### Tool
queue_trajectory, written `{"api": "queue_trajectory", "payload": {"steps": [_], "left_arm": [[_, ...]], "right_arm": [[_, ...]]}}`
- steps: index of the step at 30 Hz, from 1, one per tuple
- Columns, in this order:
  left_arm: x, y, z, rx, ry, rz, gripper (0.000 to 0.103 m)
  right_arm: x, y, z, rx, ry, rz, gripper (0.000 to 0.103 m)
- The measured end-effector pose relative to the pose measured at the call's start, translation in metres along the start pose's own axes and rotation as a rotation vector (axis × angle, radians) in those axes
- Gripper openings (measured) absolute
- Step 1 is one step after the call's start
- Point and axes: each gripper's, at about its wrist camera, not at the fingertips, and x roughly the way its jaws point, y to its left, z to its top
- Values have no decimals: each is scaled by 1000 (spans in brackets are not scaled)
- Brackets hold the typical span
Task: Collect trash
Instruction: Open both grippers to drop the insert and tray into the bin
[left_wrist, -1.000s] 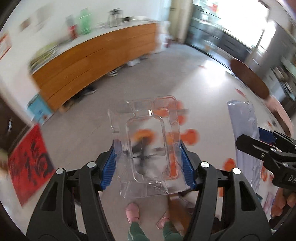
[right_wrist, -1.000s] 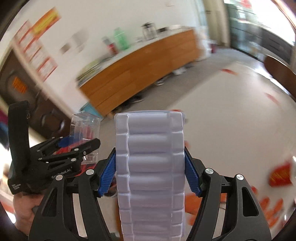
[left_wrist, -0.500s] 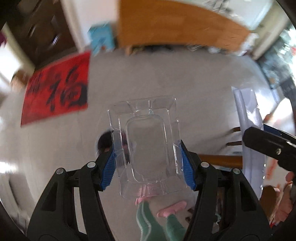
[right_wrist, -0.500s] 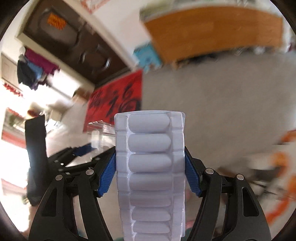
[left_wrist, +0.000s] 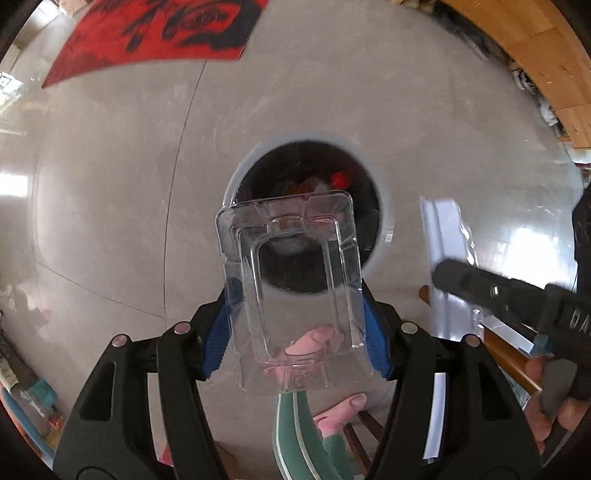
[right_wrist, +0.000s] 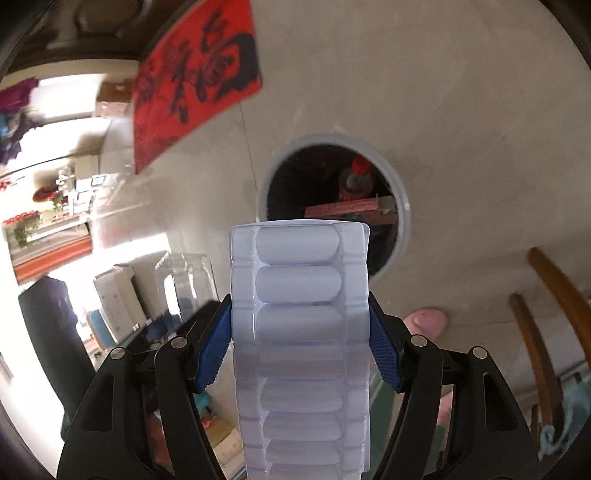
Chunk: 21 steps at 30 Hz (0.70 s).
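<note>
My left gripper (left_wrist: 295, 328) is shut on a clear plastic blister tray (left_wrist: 291, 291) and holds it above a round grey trash bin (left_wrist: 384, 206) on the floor. My right gripper (right_wrist: 299, 339) is shut on a white ribbed plastic tray (right_wrist: 299, 332), also above the bin (right_wrist: 400, 206). The bin has a black liner and holds a red-capped bottle (right_wrist: 358, 177) and a pink box (right_wrist: 351, 208). The right gripper (left_wrist: 517, 295) and its white tray (left_wrist: 443, 236) show at the right of the left wrist view. The clear tray (right_wrist: 188, 280) shows at the left of the right wrist view.
A red mat with black characters (left_wrist: 155, 33) lies on the grey floor beyond the bin. A wooden cabinet (left_wrist: 535, 55) stands at the upper right. A wooden chair (right_wrist: 543, 314) is at the right. Pink slippers (left_wrist: 314, 343) are below the grippers.
Both grippers have swung from facing across the room down to the floor. They now hang over the trash bin, each still holding its tray.
</note>
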Motion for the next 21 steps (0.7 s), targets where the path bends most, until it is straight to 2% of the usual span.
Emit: {"api": "queue_trajectory", "payload": {"steps": [2,5,7,8,10,15,21], "left_arm": [[20,4,9,9,18,11,60],[29,-4,14,56,3,120,64],[29,-1,12,33,1,118,83],[27,0,13,23,-6,127,86],[26,-2,12,33,-6,129,87],[19,1,7,38,8,126,87],[1,-9,-6,83,-19,124,87]], "right_arm": [[17,-7,11,45,17,29,76],[28,-15,28,96,27,56,79],[25,-26,26,99,27,15,79],[23,-30,26,92,27,4,80],[17,-38,20,84,38,-19,85],[6,-39,21,75,11,-11,85],[-18,-29,10,58,-26,23,85]]}}
